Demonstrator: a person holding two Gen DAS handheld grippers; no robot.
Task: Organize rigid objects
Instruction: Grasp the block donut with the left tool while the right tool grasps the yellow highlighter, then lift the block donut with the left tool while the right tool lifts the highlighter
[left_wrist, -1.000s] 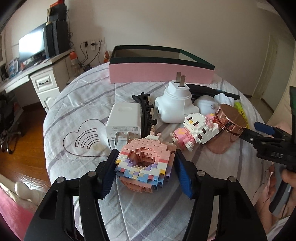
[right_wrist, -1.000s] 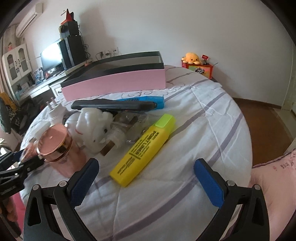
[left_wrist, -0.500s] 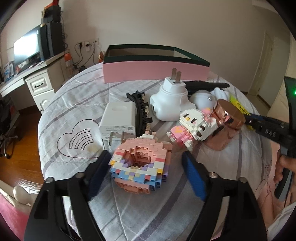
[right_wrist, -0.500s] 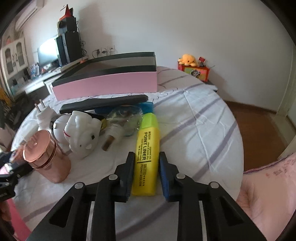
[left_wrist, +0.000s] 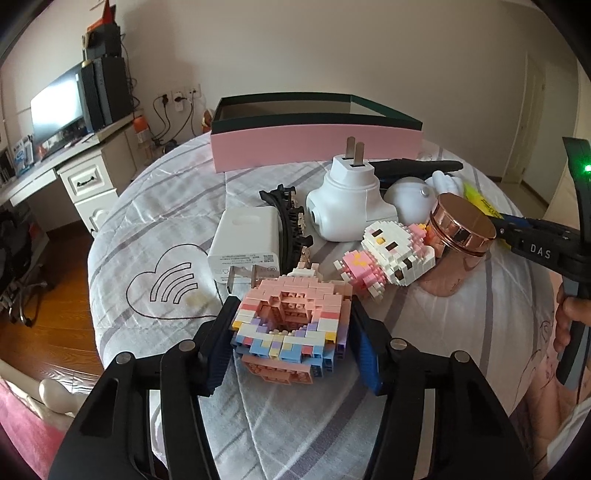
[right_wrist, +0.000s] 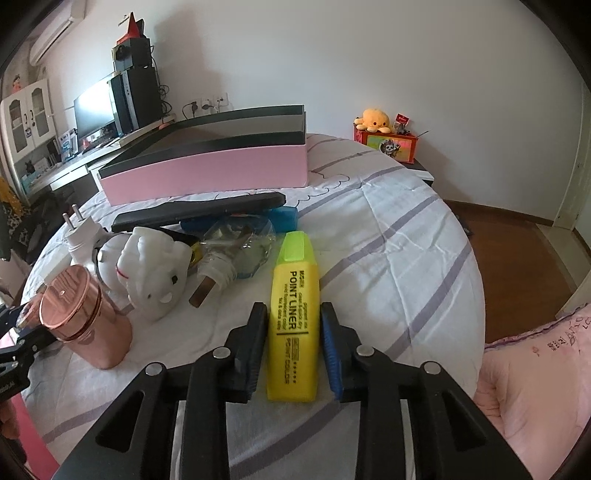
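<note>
A: While both tools sit low over the bed (left_wrist: 159, 206), what's in them?

B: Left tool (left_wrist: 290, 334) has just been closing; pads now press both sides of the pastel brick block (left_wrist: 291, 325), which rests on the striped sheet at the near edge. Right tool (right_wrist: 293, 345) has narrowed around the yellow highlighter (right_wrist: 294, 325), then eased out slightly. Left pad looks in contact, right pad just beside the barrel; can't tell if it really clamps.

A: What's crowding the block?

B: White charger (left_wrist: 245, 245) just behind it, prongs toward the block. Black hair clip (left_wrist: 291, 225) beside the charger. Brick figure (left_wrist: 388, 256) to the right, leaning against the copper jar (left_wrist: 460, 243). Round white plug adapter (left_wrist: 349, 206) further back, prongs up.

A: And the highlighter side?

B: White animal figure (right_wrist: 153, 273) and a clear bag with a stick-like piece (right_wrist: 236, 254) to its left, near but not touching. Copper jar further left. Long black flat item (right_wrist: 199, 214) lies across behind them, over something blue (right_wrist: 284, 218).

A: Box?

B: Pink box (right_wrist: 207, 173), dark rim, at the far side of the bed, open top. The clutter lies between it and both tools.
</note>
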